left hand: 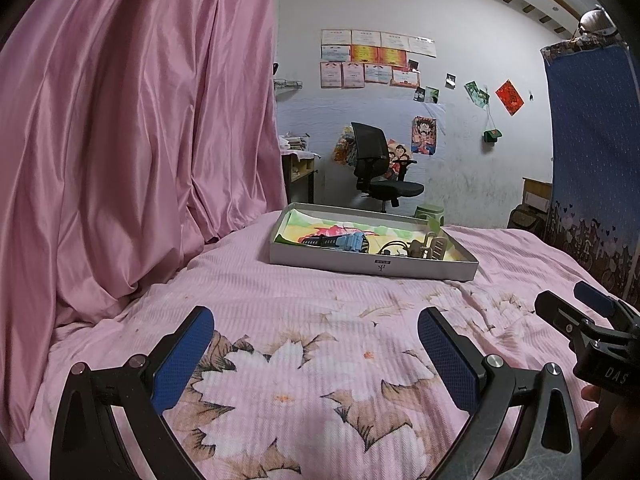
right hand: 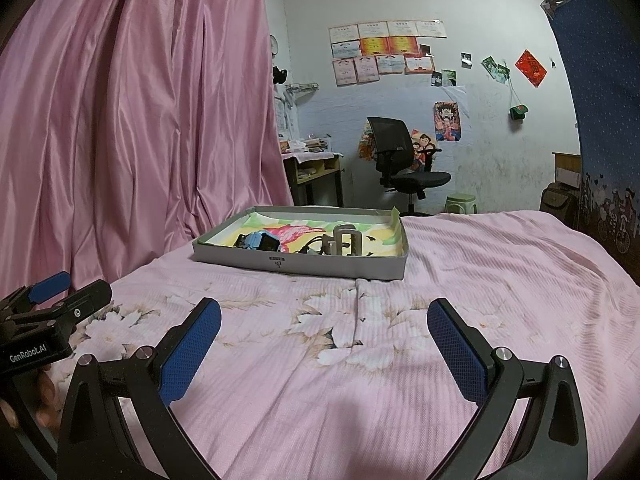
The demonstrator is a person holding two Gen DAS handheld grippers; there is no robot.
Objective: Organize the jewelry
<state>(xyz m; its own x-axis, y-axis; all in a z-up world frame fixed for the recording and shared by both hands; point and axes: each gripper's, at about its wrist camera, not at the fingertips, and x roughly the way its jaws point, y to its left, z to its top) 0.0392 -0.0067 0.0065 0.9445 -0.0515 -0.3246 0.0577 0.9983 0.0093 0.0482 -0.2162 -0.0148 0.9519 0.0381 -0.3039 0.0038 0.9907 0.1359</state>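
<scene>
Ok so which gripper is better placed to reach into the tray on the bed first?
Probably the left gripper: the shallow tray lies almost straight ahead of it, but left of centre for the right gripper. Both are open and empty; the margin is small.

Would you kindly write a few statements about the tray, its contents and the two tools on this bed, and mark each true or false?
1. Both the left tool and the right tool are open and hold nothing. True.
2. The shallow grey tray sits on the pink bedspread. True.
3. The blue watch lies on the bedspread outside the tray. False: it lies inside the tray.
4. The beige hair claw clip is gripped by the right tool. False: it rests in the tray, apart from both tools.
5. The tray is closed with a lid. False: it is open.
</scene>
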